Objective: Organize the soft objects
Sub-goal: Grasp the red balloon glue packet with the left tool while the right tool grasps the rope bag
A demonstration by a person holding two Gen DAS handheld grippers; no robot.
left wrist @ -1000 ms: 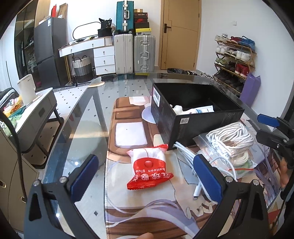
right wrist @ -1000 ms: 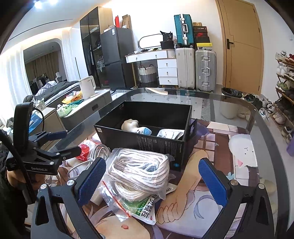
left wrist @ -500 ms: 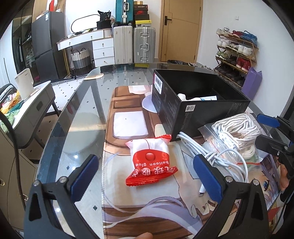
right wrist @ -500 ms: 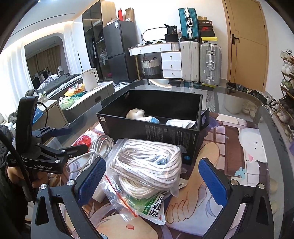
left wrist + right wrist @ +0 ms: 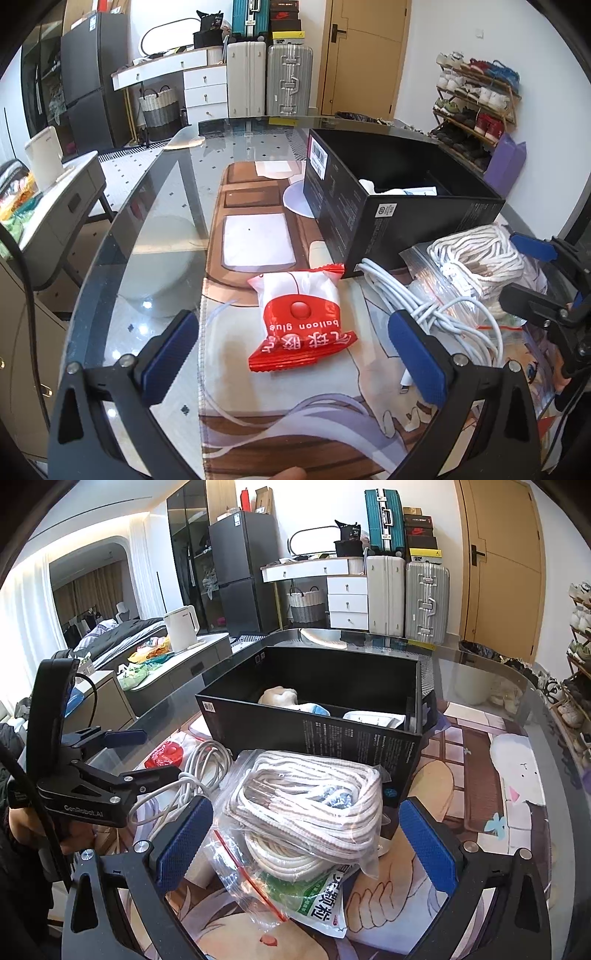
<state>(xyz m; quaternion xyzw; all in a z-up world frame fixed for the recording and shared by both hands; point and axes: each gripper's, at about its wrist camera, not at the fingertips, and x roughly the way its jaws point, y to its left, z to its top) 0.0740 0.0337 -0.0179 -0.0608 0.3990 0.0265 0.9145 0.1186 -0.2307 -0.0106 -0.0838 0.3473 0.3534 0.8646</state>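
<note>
Left of the open black cardboard box (image 5: 384, 206), the left gripper (image 5: 295, 354) is hovering with jaws spread wide around a red-and-white plastic glue packet (image 5: 301, 321). Before the box, the right gripper (image 5: 306, 843) is straddling, jaws wide, a clear zip bag of coiled white rope (image 5: 306, 812), gripping nothing.

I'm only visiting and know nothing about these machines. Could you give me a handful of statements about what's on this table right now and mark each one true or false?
1. The red balloon glue packet lies on the mat between the open left tongs. True.
2. The black box is empty. False: a few pale items lie inside.
3. The bagged white rope sits in front of the box, between the open right tongs. True.
4. The right tongs are clamped on the rope. False: they are open and do not grip it.
5. The white cable is inside the box. False: it lies on the mat beside the packet.
</note>
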